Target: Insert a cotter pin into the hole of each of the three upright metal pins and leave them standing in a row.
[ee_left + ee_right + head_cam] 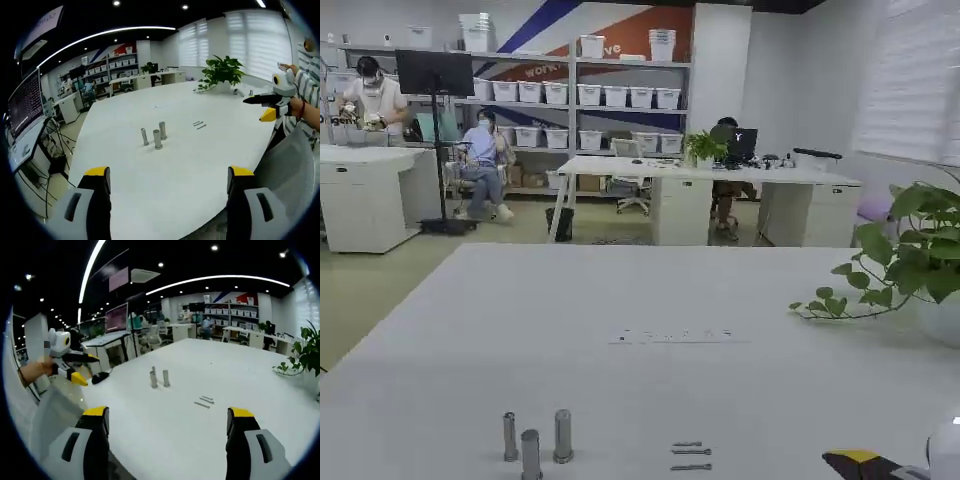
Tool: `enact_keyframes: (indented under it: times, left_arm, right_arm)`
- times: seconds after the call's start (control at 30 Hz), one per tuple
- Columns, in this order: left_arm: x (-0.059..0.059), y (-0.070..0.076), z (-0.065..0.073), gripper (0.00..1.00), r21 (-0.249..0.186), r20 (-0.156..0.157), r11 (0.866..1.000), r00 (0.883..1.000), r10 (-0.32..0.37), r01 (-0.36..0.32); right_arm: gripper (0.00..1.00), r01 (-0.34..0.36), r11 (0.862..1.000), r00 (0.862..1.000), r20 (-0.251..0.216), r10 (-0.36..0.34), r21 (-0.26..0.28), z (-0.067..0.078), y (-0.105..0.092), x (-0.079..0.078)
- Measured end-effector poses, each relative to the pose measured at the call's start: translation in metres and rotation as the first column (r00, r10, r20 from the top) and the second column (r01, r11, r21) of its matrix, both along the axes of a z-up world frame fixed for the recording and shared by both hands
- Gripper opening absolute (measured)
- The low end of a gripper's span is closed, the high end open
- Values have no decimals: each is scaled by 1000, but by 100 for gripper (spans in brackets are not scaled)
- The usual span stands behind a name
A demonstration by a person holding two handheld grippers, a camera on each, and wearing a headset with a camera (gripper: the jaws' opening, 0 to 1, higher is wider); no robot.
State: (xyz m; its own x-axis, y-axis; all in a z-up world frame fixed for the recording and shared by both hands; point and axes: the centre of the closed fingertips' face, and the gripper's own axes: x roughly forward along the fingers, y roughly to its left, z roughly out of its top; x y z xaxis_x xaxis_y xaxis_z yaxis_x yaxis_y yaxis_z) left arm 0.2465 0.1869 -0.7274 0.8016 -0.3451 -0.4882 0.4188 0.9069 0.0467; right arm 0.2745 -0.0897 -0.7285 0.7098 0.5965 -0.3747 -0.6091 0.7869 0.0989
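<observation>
**Pins and cotters still separate, nothing grabbed**

A big white worktable [620,300] is seen across the head view, with a leafy green potted plant [910,250] parked at its 3 o'clock edge. The left gripper [168,172], grey with yellow-tipped black jaws, is pointed across the table with the jaws spread wide and nothing gripped. Same deal for the right gripper [168,412]: jaws wide apart, nothing held. Three short upright grey metal pins [531,452] are bunched in a loose triangle at roughly 7 o'clock in the head view, close together but apart. Three small thin cotter pins [690,455] are laid flat at 3 o'clock of them, parallel to each other, none inserted yet.
</observation>
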Motion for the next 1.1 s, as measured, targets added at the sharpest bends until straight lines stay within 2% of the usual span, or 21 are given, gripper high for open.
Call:
enact_keyframes:
  times: [0.33, 0.47, 0.67, 0.83, 1.1]
  left_arm:
    - [-1, 0, -2, 83, -9, 8, 1000, 1000, 1, -1]
    - [-1, 1, -4, 83, 1, 3, 1000, 1000, 2, -2]
    - [-1, 2, -1, 81, -5, 24, 1000, 1000, 4, -4]
    - [-2, 4, -1, 77, -15, 38, 1000, 999, 7, -7]
    - [1, 5, -6, 68, -12, 42, 1000, 999, 1, 0]
  right_arm:
    - [90, 5, 1000, 1000, 13, -5, -2, 0, -2, -2]
    - [90, 3, 1000, 1000, 10, -3, -4, -1, -3, -2]
    - [90, -9, 1000, 1000, 9, 9, -7, 0, 0, -2]
    - [89, -25, 1000, 1000, 15, 25, -15, 1, 3, -1]
    - [83, -22, 1000, 1000, 14, 23, -6, -1, 4, 3]
